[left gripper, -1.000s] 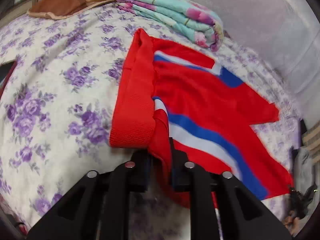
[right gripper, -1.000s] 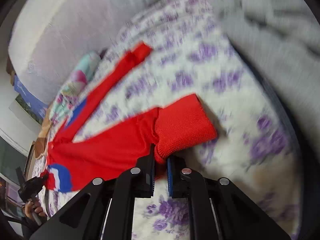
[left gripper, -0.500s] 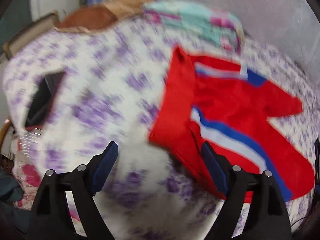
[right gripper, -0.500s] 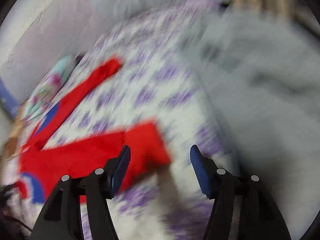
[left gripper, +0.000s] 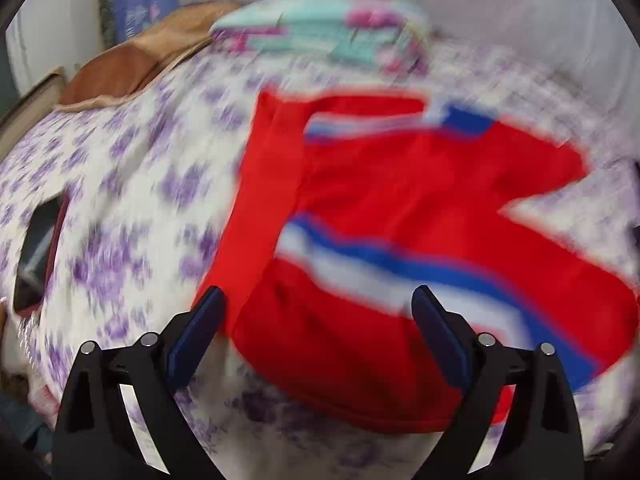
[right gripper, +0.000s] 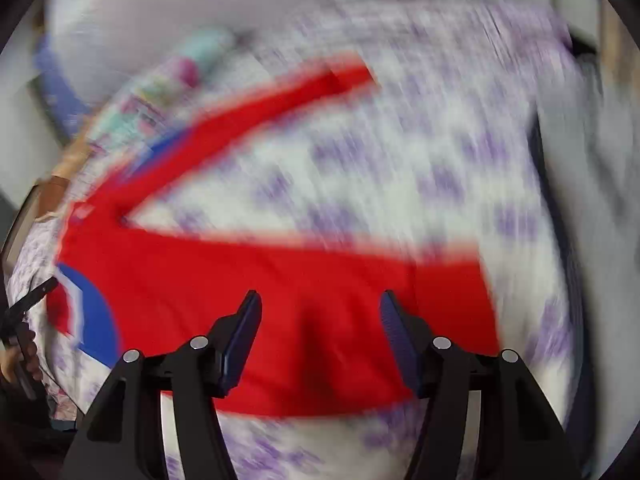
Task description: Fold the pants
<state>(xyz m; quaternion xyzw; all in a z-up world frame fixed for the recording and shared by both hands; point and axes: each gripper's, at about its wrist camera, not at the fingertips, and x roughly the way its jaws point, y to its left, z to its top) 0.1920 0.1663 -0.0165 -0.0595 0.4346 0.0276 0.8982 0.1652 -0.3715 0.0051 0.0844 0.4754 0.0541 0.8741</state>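
Note:
Red pants [left gripper: 400,200] with blue and white side stripes lie spread on a bed with a purple-flowered sheet [left gripper: 120,200]. The waistband is at the left in the left wrist view. My left gripper [left gripper: 318,320] is open and empty, just above the near waist corner. In the right wrist view the pants [right gripper: 240,280] lie with both legs splayed; my right gripper [right gripper: 320,320] is open and empty over the near leg's cuff end. Both views are motion-blurred.
A folded teal and pink blanket [left gripper: 320,32] and a brown pillow [left gripper: 132,64] lie at the head of the bed. A dark flat object [left gripper: 36,252] lies on the sheet's left. A grey wall [left gripper: 480,0] runs behind the bed.
Both grippers have let go of the pants and opened wide. Both have pulled back from the cloth and are moving fast. The pants now lie flat on the bed.

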